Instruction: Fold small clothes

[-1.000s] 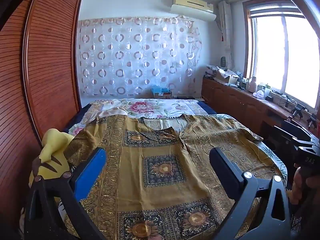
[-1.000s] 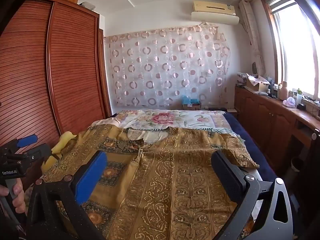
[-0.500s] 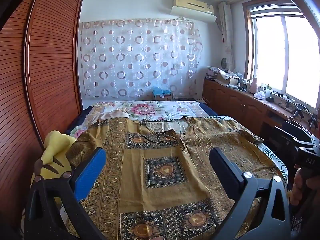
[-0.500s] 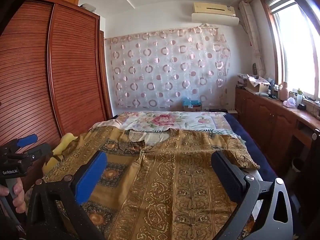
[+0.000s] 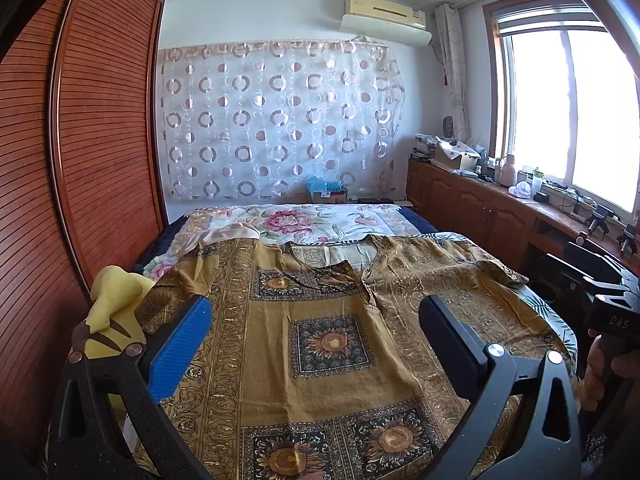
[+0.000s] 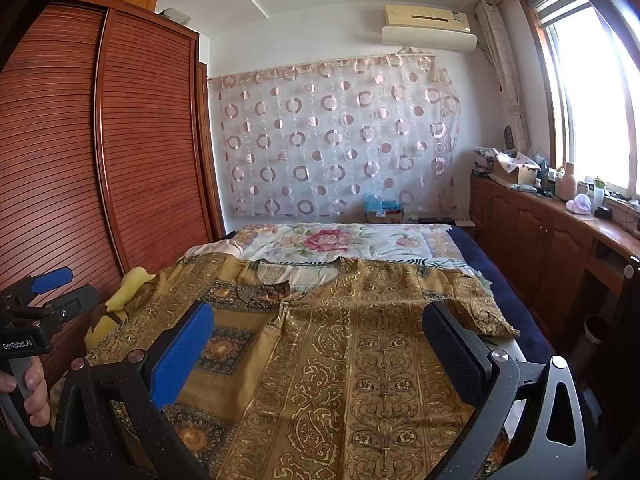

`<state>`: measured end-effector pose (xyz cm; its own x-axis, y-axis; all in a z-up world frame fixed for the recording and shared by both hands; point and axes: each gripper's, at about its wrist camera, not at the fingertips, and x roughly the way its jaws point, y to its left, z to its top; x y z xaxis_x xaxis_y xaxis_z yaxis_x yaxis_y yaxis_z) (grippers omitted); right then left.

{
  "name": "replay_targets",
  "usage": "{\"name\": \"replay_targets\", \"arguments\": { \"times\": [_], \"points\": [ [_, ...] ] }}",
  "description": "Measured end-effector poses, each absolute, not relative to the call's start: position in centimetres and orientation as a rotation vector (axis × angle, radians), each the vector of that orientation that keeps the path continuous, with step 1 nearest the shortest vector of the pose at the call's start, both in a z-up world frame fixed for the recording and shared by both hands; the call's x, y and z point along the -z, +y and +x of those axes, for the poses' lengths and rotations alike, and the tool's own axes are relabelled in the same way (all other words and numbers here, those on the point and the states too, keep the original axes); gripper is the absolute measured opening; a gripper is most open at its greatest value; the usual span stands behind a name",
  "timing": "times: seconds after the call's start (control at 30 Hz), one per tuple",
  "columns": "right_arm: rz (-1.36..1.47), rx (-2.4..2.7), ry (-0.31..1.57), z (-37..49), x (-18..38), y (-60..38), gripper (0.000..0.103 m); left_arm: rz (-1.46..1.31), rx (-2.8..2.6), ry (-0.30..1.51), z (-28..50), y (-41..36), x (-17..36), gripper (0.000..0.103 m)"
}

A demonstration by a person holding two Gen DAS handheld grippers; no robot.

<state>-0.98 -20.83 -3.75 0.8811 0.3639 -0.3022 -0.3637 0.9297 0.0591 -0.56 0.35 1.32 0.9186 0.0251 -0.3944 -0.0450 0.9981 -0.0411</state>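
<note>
- The left gripper (image 5: 314, 334) hangs over the near half of the bed, its 2 fingers spread wide with nothing between them; the blue pad (image 5: 180, 346) sits at 9 o'clock of the gap and the black pad (image 5: 448, 344) at 3 o'clock.
- The right gripper (image 6: 316, 344) is likewise spread wide and empty, above the same cloth, with its blue pad (image 6: 182, 354) at 9 o'clock and black pad (image 6: 452, 346) at 3 o'clock.
- The mustard-gold patterned garment (image 5: 328, 320) lies flat and unfolded on the bed (image 5: 420, 222), neckline toward 12 o'clock, hem toward 6 o'clock, sleeves reaching out to 9 and 3 o'clock; neither gripper touches it.
- In the right wrist view the same garment (image 6: 360, 360) fills the lower frame, its right sleeve end at about 3 o'clock near the bed's edge.
- A floral sheet (image 5: 304, 222) covers the bed beyond the collar, at 12 o'clock.
- A yellow plush toy (image 5: 110, 312) sits at 9 o'clock, just beside the left sleeve, against the slatted wooden wardrobe (image 5: 80, 160).
- A hand (image 6: 34, 394) holds the left gripper's handle at 8 o'clock of the right wrist view.
- A circle-patterned curtain (image 5: 276, 128) hangs on the far wall under an air conditioner (image 5: 386, 12); the window (image 5: 572, 112) and a cluttered wooden counter (image 5: 520, 204) run along 3 o'clock.
</note>
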Motion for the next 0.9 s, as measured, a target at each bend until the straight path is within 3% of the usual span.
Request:
{"name": "replay_targets", "arguments": {
  "times": [0.9],
  "points": [
    [-0.001, -0.383, 0.307, -0.8, 3.7, -20.7, 0.103, -0.042, -0.043, 0.395, -0.9, 0.4, -2.1, 0.103]
  ]
}}
